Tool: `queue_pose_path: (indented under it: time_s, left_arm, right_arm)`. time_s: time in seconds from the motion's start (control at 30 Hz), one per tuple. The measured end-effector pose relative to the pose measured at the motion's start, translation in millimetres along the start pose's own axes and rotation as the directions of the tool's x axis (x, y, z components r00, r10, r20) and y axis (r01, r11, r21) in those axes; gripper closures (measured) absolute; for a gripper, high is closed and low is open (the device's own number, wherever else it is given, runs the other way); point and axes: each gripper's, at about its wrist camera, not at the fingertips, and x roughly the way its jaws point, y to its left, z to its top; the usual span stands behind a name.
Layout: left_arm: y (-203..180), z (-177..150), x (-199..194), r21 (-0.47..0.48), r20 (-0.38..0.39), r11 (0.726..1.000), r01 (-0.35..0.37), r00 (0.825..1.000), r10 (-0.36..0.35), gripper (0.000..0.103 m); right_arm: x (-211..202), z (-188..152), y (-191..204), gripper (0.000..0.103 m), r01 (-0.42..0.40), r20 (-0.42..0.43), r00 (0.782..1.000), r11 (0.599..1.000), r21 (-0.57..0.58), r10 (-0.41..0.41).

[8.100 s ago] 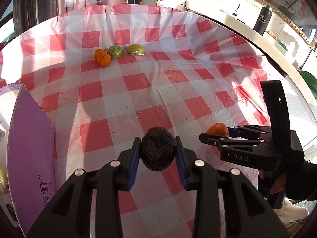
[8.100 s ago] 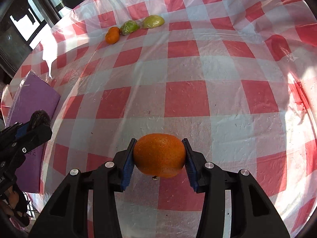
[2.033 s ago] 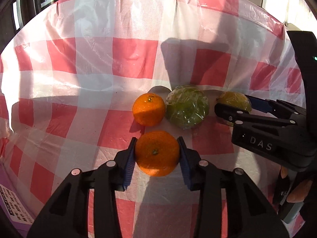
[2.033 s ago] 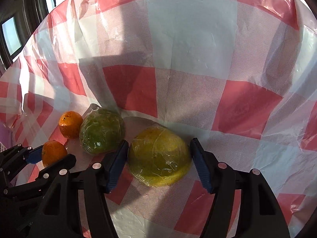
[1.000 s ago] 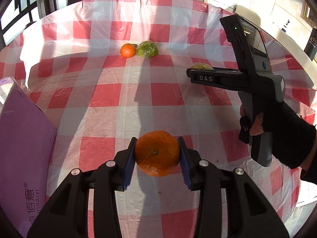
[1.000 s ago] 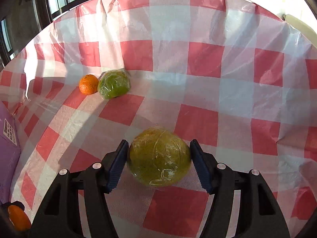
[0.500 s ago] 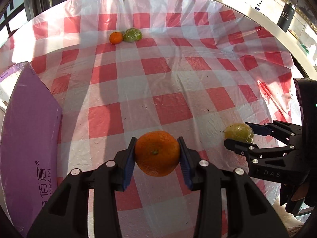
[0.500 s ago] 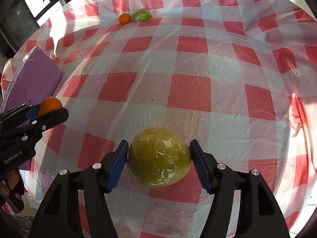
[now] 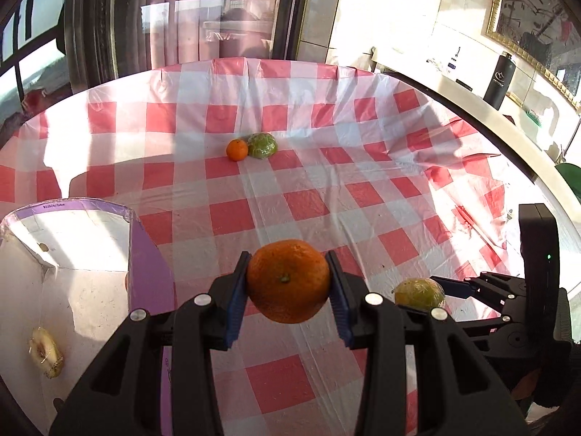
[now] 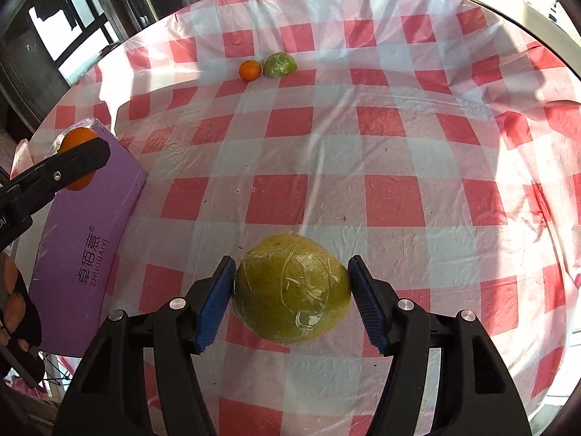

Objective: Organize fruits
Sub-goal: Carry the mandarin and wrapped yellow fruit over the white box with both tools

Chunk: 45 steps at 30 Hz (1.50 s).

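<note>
My left gripper [image 9: 288,283] is shut on an orange [image 9: 288,280], carried above the checked tablecloth next to the open purple box [image 9: 145,276]. My right gripper [image 10: 292,294] is shut on a yellow-green fruit half in cling film [image 10: 292,292], low over the near part of the table. In the right wrist view the left gripper [image 10: 78,158] holds its orange [image 10: 74,138] over the purple box [image 10: 87,239]. The right gripper [image 9: 441,292] with its wrapped fruit [image 9: 417,290] shows at the right of the left wrist view. A small orange [image 9: 236,149] and a wrapped green fruit [image 9: 262,146] lie together at the far side.
Inside the purple box lies a pale wrapped fruit slice [image 9: 45,352]. A red-and-white checked cloth [image 10: 363,152] covers the round table. A counter with a black bottle [image 9: 500,79] runs beyond the table's right edge. Windows stand behind the far edge.
Both grippers pulled back from the far fruit pair toward the near table edge, each still holding its fruit. The left one rose and swung toward the purple box, whose inside now shows.
</note>
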Motion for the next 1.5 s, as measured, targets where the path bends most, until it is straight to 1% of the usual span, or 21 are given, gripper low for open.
queue_pose_path:
  time_s: [0.17, 0.33, 0.47, 0.63, 0.73, 0.83, 0.93, 1.0, 1.07, 1.17, 1.33, 1.43, 1.5]
  left_arm:
    - [37, -5, -33, -0.08, 0.052, 0.997, -0.016, 0.998, 0.02, 0.062]
    - [86, -13, -66, -0.177, 0.086, 0.982, -0.069, 0.993, 0.085, 0.062]
    - [128, -30, -88, -0.266, 0.078, 0.957, -0.12, 0.986, 0.145, 0.062]
    - [171, -53, -102, -0.335, 0.011, 0.918, -0.211, 0.974, 0.227, 0.062]
    - [187, -62, -103, -0.337, -0.04, 0.904, -0.263, 0.963, 0.265, 0.062]
    - [194, -69, -102, -0.292, -0.1, 0.898, -0.33, 0.944, 0.314, 0.062]
    - [206, -78, -101, -0.286, -0.157, 0.886, -0.364, 0.93, 0.332, 0.062]
    - [215, -83, -100, -0.29, -0.194, 0.874, -0.391, 0.918, 0.346, 0.062]
    - [222, -88, -101, -0.294, -0.222, 0.861, -0.415, 0.906, 0.361, 0.062]
    - [228, -97, -100, -0.285, -0.257, 0.85, -0.444, 0.889, 0.379, 0.062]
    - [230, -108, -96, -0.252, -0.298, 0.848, -0.467, 0.871, 0.391, 0.062]
    - [230, -113, -94, -0.247, -0.317, 0.851, -0.464, 0.868, 0.381, 0.062]
    - [231, -117, -93, -0.24, -0.326, 0.853, -0.463, 0.866, 0.378, 0.062]
  right_arm:
    - [-2, -5, 36, 0.04, -0.021, -0.01, 1.0, 0.998, -0.067, 0.02]
    - [-7, 7, 93, 0.04, -0.078, 0.018, 0.996, 0.98, -0.186, 0.082]
    - [-14, 19, 138, 0.04, -0.127, 0.044, 0.988, 0.951, -0.281, 0.145]
    - [-22, 28, 186, 0.04, -0.175, 0.068, 0.975, 0.918, -0.357, 0.212]
    - [-25, 32, 209, 0.04, -0.195, 0.08, 0.967, 0.901, -0.388, 0.243]
    - [-25, 35, 230, 0.04, -0.214, 0.085, 0.959, 0.884, -0.416, 0.272]
    - [-21, 32, 253, 0.04, -0.225, 0.071, 0.955, 0.858, -0.462, 0.288]
    - [-17, 27, 267, 0.04, -0.227, 0.054, 0.955, 0.836, -0.499, 0.291]
    - [-11, 22, 279, 0.04, -0.224, 0.03, 0.959, 0.816, -0.534, 0.282]
    - [0, 13, 293, 0.04, -0.205, -0.001, 0.968, 0.79, -0.578, 0.251]
    - [15, -1, 306, 0.04, -0.186, -0.046, 0.978, 0.757, -0.626, 0.203]
    - [20, -9, 312, 0.04, -0.176, -0.06, 0.982, 0.739, -0.651, 0.18]
    - [21, -12, 314, 0.04, -0.179, -0.068, 0.982, 0.733, -0.656, 0.179]
